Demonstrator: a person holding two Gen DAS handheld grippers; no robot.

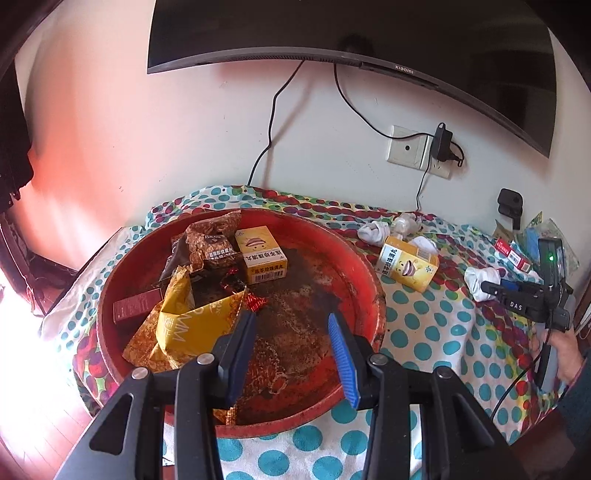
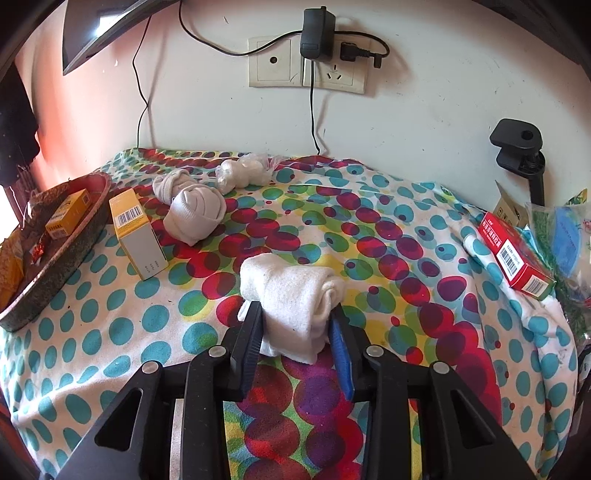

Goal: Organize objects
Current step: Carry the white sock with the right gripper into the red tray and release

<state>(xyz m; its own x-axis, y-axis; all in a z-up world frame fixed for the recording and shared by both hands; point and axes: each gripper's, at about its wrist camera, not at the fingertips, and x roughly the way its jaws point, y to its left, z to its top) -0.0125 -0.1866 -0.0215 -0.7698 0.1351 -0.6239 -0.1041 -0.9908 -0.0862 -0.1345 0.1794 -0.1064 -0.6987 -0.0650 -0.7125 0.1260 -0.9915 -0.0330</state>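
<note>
My left gripper (image 1: 291,315) hangs open over the round red tray (image 1: 369,280), with nothing between its blue pads. The tray holds a yellow box (image 1: 260,254), brown snack packets (image 1: 210,240), a yellow wrapper (image 1: 192,325) and a dark red box (image 1: 136,304). A second yellow box (image 1: 408,266) lies on the dotted cloth beside the tray. My right gripper (image 2: 295,306) is shut on a rolled white sock (image 2: 295,284), which rests on the cloth. A grey sock ball (image 2: 195,212) sits further back, near the upright yellow box (image 2: 136,236).
A red box (image 2: 513,254) and plastic bags (image 2: 561,229) crowd the right edge. A clear bag of white items (image 2: 243,171) lies by the wall. Cables hang from the wall socket (image 2: 306,62) and the TV (image 1: 332,33). A black clamp (image 2: 521,147) stands at the back right.
</note>
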